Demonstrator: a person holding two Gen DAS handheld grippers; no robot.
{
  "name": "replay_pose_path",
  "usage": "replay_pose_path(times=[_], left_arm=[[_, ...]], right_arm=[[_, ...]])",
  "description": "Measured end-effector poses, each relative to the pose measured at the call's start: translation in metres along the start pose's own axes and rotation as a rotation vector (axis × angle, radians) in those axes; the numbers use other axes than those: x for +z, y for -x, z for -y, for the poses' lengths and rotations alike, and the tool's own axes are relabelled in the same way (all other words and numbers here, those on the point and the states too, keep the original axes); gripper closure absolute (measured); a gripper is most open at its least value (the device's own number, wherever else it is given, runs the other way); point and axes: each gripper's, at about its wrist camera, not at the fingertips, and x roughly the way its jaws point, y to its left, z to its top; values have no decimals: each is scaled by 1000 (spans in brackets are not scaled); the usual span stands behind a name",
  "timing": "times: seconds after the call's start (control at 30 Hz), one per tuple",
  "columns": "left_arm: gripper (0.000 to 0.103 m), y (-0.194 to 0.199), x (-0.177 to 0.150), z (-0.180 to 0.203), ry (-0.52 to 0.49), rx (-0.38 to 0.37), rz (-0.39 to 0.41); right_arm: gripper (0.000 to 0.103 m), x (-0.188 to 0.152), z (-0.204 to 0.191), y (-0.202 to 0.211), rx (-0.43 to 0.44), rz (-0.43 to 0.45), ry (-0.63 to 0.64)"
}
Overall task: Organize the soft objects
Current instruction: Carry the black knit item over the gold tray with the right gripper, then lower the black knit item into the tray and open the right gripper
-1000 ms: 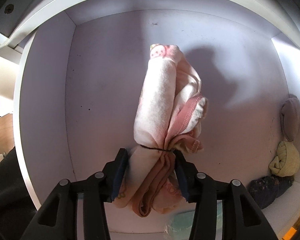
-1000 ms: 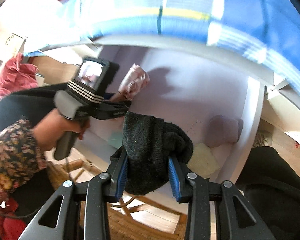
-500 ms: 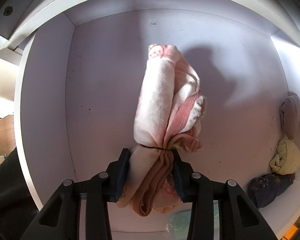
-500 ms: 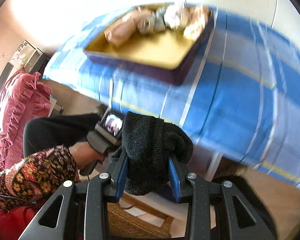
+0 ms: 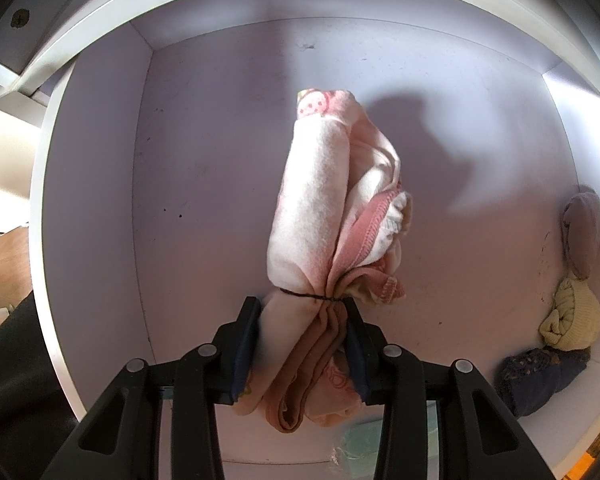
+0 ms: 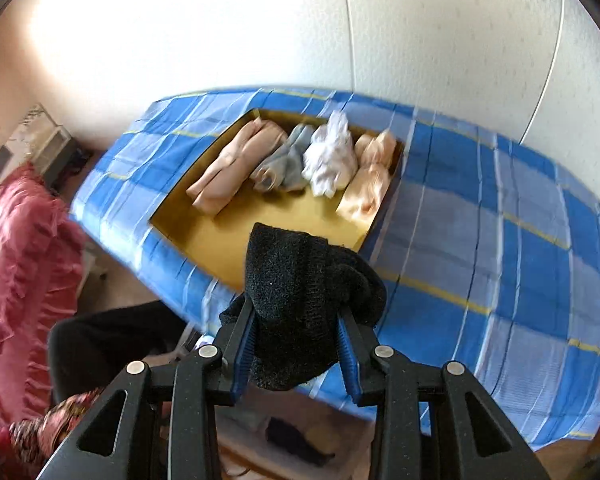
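Note:
In the left wrist view a rolled pink and white cloth bundle (image 5: 324, 216), tied with a dark thread, hangs straight down over the floor of a white drawer (image 5: 204, 184). My left gripper (image 5: 302, 344) is shut on its tied end. In the right wrist view my right gripper (image 6: 296, 340) is shut on a black knitted bundle (image 6: 300, 292), held above the near edge of a yellow tray (image 6: 220, 240) on a blue checked tablecloth (image 6: 500, 260). Several rolled cloths lie along the tray's far side: beige (image 6: 236, 164), grey (image 6: 288, 160), white (image 6: 332, 156) and peach (image 6: 370, 176).
Against the drawer's right wall lie a mauve bundle (image 5: 584, 232), a pale yellow knitted bundle (image 5: 572, 316) and a dark blue one (image 5: 540, 376). A red ruffled fabric (image 6: 24, 280) hangs at the left of the table. A person's dark sleeve (image 6: 112, 344) is below the table edge.
The right gripper rose with the black bundle from the drawer level to above the table, bringing the yellow tray into view. The left gripper's jaws closed tighter on the pink bundle and stayed in place.

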Motion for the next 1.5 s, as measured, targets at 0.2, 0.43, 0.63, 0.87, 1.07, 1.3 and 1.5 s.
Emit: replay_pose_path(times=[0.2, 0.43, 0.63, 0.87, 1.07, 1.3, 1.5], left_arm=[[62, 2, 0, 0, -5, 2, -2], [62, 1, 0, 0, -7, 3, -3], [62, 1, 0, 0, -10, 4, -3], [62, 0, 0, 0, -9, 4, -2], [62, 2, 0, 1, -11, 6, -2], [62, 1, 0, 0, -13, 6, -1], [60, 2, 1, 1, -13, 8, -1]], right_arm=[[67, 29, -4, -45, -82, -26, 3], [67, 39, -5, -93, -131, -67, -1], [67, 47, -10, -119, -186, -91, 29], [66, 50, -10, -139, -240, -93, 50], [65, 46, -11, -153, -323, -110, 128], [57, 45, -11, -157, -348, -133, 163], [56, 46, -13, -128, -331, -71, 146]])
